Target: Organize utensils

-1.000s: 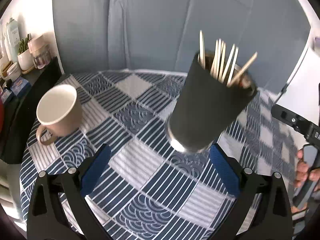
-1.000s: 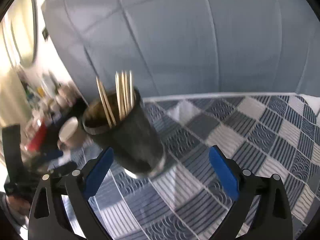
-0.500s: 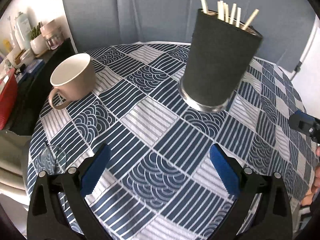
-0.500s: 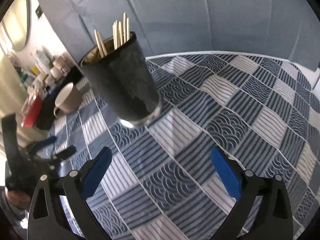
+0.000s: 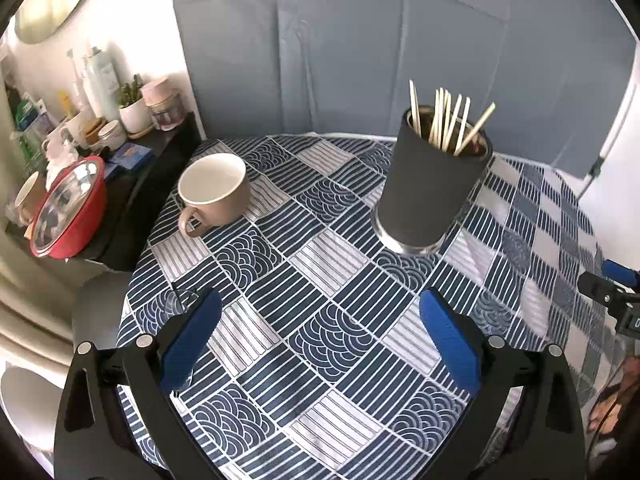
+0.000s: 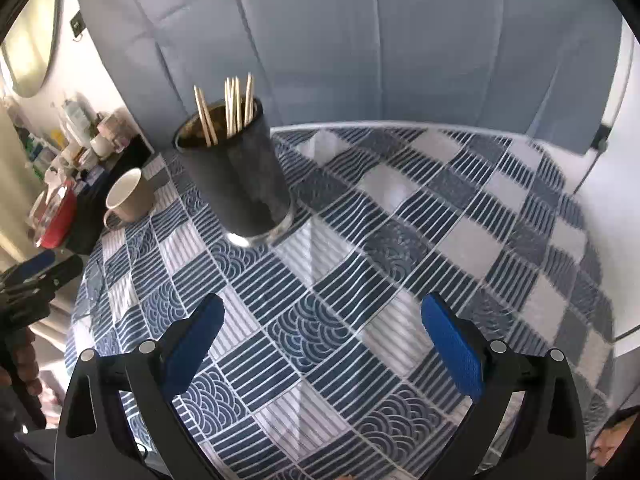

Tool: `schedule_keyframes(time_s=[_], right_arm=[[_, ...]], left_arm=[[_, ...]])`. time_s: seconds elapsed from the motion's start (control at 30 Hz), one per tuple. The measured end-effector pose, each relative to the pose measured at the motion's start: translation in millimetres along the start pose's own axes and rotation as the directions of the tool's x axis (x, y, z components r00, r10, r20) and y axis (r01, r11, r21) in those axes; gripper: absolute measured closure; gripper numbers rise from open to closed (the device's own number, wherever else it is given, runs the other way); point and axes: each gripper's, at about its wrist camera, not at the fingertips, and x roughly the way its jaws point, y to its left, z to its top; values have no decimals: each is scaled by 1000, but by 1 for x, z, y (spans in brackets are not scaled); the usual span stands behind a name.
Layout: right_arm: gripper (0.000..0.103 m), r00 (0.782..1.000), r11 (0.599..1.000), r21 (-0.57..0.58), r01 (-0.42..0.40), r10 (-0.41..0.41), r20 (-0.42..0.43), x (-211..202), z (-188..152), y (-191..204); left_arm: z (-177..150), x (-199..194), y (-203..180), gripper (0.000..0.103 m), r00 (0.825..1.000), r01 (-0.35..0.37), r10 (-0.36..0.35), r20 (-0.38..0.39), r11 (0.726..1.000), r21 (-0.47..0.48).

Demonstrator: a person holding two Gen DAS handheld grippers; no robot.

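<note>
1. The left gripper (image 5: 320,336) hangs above the desk (image 5: 332,264) with its jaws spread wide and nothing between the blue pads (image 5: 191,344).
2. The right gripper (image 6: 322,340) is likewise wide open and holds nothing; its pads (image 6: 452,346) sit over the patterned cloth (image 6: 400,240).
3. A dark cup (image 5: 432,192) stands upright on the desk, ahead of both grippers and well apart from them. In the right wrist view it is the cup (image 6: 236,176) at upper left.
4. Wooden chopsticks (image 5: 444,124) stand in the cup, tips fanned out above its rim; they also show in the right view (image 6: 232,108).
5. A beige mug (image 5: 212,192) rests to the left of the cup, handle turned toward the camera, apart from the cup.
6. A clear glass (image 5: 180,300) stands near the desk's left edge, partly hidden behind the left gripper's pad.
7. A red bowl (image 5: 68,212) with a glass lid sits on a dark shelf (image 5: 132,200) beside the desk, with jars and a potted plant (image 5: 132,108) behind.
</note>
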Motion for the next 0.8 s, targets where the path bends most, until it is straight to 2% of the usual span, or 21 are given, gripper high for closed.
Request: schedule_keyframes(time_s=[0.13, 0.3, 0.4, 0.47, 0.57, 0.67, 0.8], right_arm=[[8, 999, 1000, -3, -7, 7, 41, -27, 9, 6], [8, 997, 1000, 7, -8, 7, 80, -54, 9, 21], [8, 995, 1000, 16, -15, 14, 96, -58, 2, 27], [8, 997, 1000, 25, -20, 18, 77, -55, 0, 26], [8, 998, 999, 40, -21, 19, 65, -53, -3, 22], [8, 997, 998, 60, -32, 28, 68, -54, -6, 18], [8, 997, 998, 51, -33, 29, 72, -56, -9, 19]], left_arm=[[0, -7, -2, 6, 999, 46, -46, -24, 999, -26], [-8, -21, -18, 6, 999, 48, -48, -18, 999, 3], [-12, -31, -28, 6, 999, 45, -45, 13, 998, 40], [-12, -36, -31, 6, 999, 29, -31, 29, 998, 55], [-12, -43, -34, 6, 997, 41, -45, 57, 997, 65], [-13, -47, -36, 6, 997, 48, -52, 60, 997, 65], [-15, -49, -37, 6, 998, 22, -25, 60, 998, 52]])
